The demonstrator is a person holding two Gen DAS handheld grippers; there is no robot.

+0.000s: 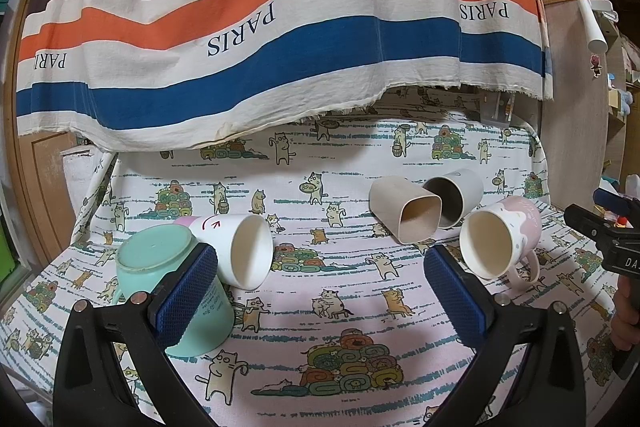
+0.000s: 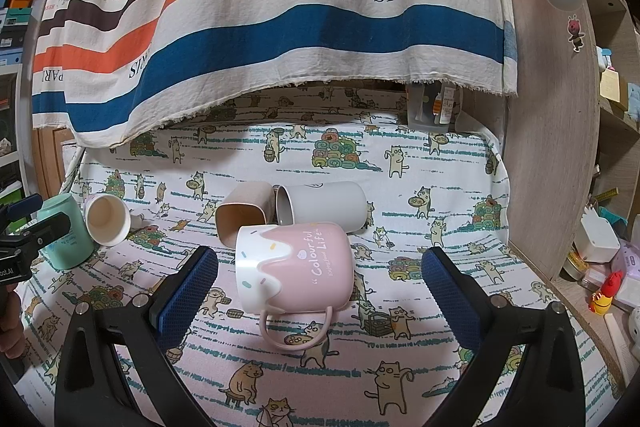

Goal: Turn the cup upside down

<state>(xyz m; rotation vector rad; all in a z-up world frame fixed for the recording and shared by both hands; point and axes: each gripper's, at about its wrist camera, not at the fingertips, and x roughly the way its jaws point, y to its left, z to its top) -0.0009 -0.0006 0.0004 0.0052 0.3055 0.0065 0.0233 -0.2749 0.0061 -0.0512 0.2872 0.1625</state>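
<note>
A mint green cup (image 1: 160, 275) stands upside down at the left, partly behind my left gripper's left finger (image 1: 188, 291). A white paper cup (image 1: 240, 251) lies on its side next to it. A beige square cup (image 1: 404, 213), a grey cup (image 1: 456, 197) and a pink-and-white mug (image 1: 504, 239) lie on their sides at the right. My left gripper (image 1: 320, 291) is open and empty. My right gripper (image 2: 320, 291) is open, its fingers on either side of the pink mug (image 2: 296, 267), apart from it. The green cup (image 2: 66, 239) shows at the left.
The cups lie on a cat-print cloth (image 1: 320, 347) over the table. A striped towel (image 1: 280, 7) hangs behind. A wooden shelf side (image 2: 552, 147) with small items stands at the right. The other gripper shows at the right edge of the left view (image 1: 608, 239).
</note>
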